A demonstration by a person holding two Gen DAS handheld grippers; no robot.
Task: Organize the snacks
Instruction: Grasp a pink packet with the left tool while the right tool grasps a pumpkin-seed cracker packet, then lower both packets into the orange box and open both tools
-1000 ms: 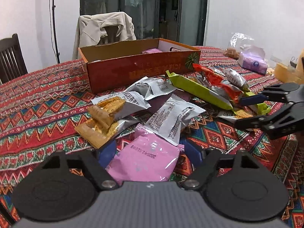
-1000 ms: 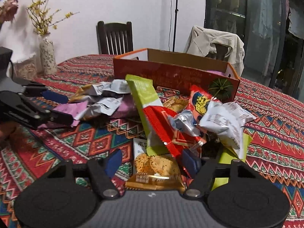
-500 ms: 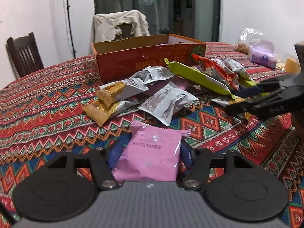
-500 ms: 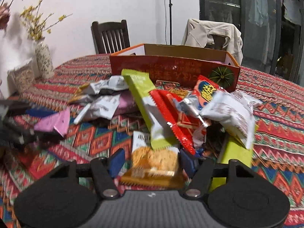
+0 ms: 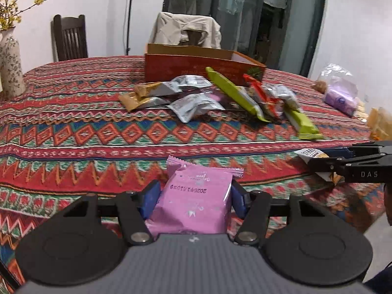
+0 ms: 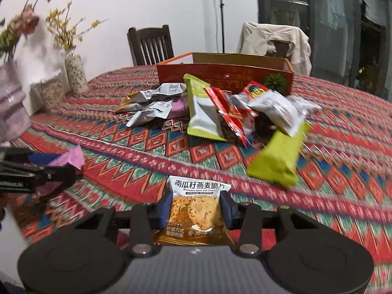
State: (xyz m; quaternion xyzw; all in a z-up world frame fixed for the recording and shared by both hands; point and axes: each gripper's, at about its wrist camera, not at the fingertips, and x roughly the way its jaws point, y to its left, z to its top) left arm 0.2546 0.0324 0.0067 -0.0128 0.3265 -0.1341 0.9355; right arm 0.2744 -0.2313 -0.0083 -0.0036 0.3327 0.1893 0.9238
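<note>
So the left gripper (image 5: 194,196) had its blue pads clamped on both sides of a pink snack packet (image 5: 193,207), held up over the near edge of the patterned tablecloth (image 5: 73,127), well apart from the rest of the snacks. Over on the far left there was a floral vase (image 5: 9,66) with yellow blossoms sitting on the table. The main snack pile (image 5: 220,100) was in the middle of the table: silver packets, a long lime-green bar, a red wrapper, all jumbled just in front of the orange cardboard box (image 5: 203,66). One more green bar (image 6: 276,156) lay on the near right side of the pile. The right gripper (image 6: 196,209) was pinching an oat crisp packet (image 6: 196,212) with Chinese print, also lifted near the front edge of the table. A bagged purple pack (image 5: 340,98) sat off at the far right.
</note>
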